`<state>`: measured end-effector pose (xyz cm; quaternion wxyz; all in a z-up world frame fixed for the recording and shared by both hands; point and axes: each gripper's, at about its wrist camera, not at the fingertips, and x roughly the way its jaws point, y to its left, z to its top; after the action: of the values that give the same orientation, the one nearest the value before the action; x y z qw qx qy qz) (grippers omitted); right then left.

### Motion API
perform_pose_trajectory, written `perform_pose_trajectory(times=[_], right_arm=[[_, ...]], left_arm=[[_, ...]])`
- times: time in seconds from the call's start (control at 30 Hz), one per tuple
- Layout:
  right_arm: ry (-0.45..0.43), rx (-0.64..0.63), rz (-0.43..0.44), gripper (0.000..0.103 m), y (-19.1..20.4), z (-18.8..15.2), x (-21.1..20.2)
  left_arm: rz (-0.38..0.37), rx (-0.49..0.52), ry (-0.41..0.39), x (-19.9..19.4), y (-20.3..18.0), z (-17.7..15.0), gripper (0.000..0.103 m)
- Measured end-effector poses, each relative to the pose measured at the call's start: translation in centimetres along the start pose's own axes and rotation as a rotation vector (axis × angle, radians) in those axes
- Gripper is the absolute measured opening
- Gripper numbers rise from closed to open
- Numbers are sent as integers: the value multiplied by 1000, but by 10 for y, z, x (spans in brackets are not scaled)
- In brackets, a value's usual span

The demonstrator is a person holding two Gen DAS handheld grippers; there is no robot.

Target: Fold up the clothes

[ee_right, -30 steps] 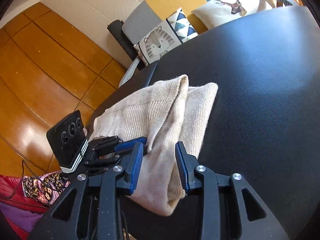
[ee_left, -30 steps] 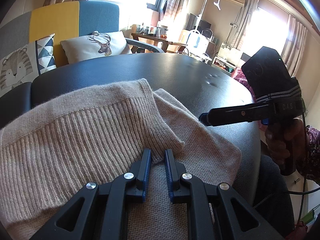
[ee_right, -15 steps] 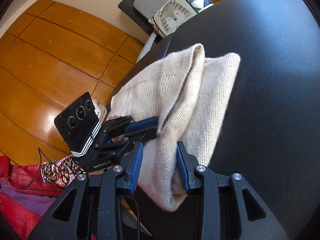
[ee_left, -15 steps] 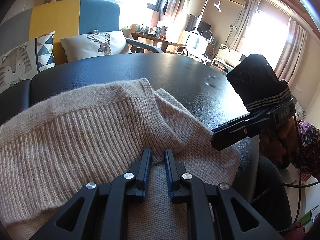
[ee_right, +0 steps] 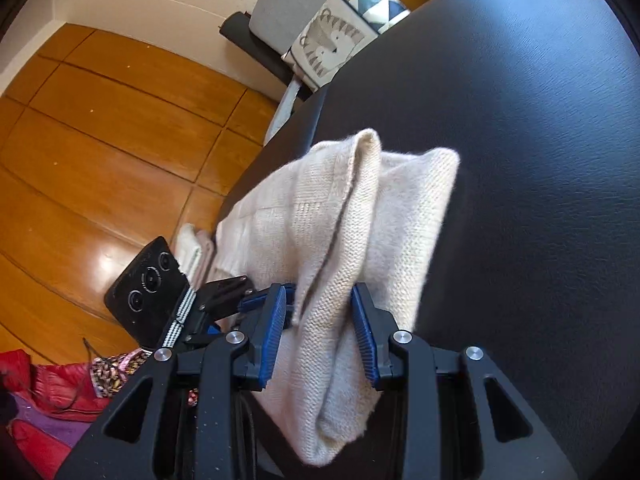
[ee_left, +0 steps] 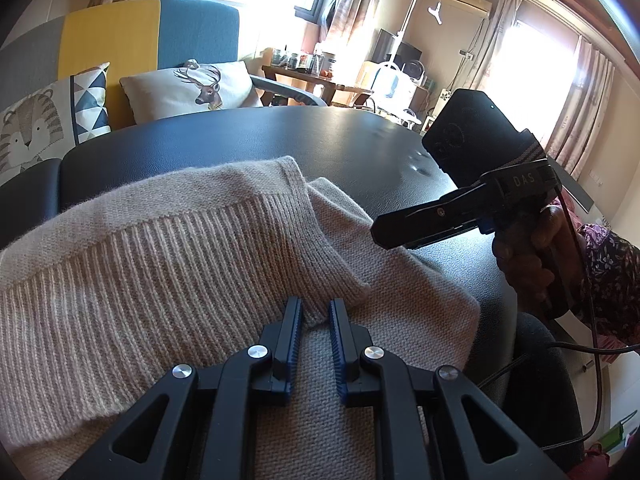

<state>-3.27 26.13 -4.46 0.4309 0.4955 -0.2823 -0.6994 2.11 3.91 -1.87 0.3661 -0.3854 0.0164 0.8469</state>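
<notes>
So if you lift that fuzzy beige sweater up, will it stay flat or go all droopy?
Probably droopy: the sweater already sags in soft folds over the table edge. It looks light but bulky, since the knit is thick. Its fuzzy ribbing likely grips rather than slips.

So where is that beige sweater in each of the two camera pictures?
Left wrist view: the sweater fills the lower left and centre, lying on the black table, a fold of it between the left gripper fingers.
Right wrist view: the sweater is in the centre, bunched between the right gripper fingers at the table edge.
Shared landmark: the tiger cushion beyond the table.
</notes>
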Motion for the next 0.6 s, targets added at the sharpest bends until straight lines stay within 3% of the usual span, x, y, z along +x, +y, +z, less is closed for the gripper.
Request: perform_pose_trajectory(times=[0.27, 0.4, 0.53, 0.6], right_arm=[[90, -33, 89, 37, 7, -23, 3], [115, -75, 92, 37, 13, -35, -1], [162, -142, 89, 53, 25, -49, -3], [203, -185, 45, 53, 34, -53, 1]], left_arm=[[-8, -6, -1, 0, 1, 0, 13], [-8, -5, -1, -1, 3, 1, 13], [-4, -3, -1, 0, 3, 0, 13], [3, 3, 0, 0, 2, 1, 13]])
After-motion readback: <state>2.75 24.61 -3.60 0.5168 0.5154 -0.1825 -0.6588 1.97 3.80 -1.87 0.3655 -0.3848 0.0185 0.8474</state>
